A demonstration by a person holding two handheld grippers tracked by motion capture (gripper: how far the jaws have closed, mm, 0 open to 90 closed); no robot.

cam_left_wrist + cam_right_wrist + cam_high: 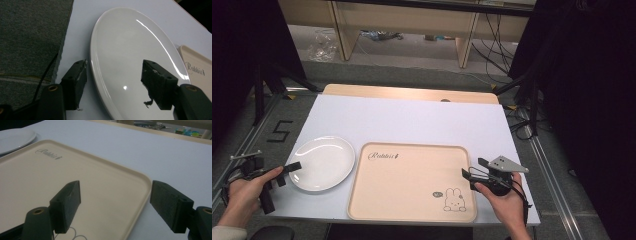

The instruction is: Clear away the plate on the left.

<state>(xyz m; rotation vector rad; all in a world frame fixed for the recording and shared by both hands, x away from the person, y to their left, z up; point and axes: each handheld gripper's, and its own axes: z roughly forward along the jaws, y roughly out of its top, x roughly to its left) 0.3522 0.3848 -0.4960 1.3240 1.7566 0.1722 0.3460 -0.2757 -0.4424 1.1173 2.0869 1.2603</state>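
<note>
A white plate (322,162) lies empty at the table's front left. Right of it sits an empty beige tray (407,175) with a rabbit drawing. My left gripper (289,172) is open at the plate's left rim. In the left gripper view, one jaw rests outside the plate (130,50) on the table and the other hovers over the dish, with the gripper (115,85) straddling the rim. My right gripper (473,169) is open at the tray's right edge. In the right gripper view, it (117,205) straddles the tray (75,170) rim.
The white table top (412,117) stretches bare behind the plate and tray, with a wooden strip (412,93) along its far edge. Grey floor, cables and metal rails flank the table. Desk legs and black curtains stand farther back.
</note>
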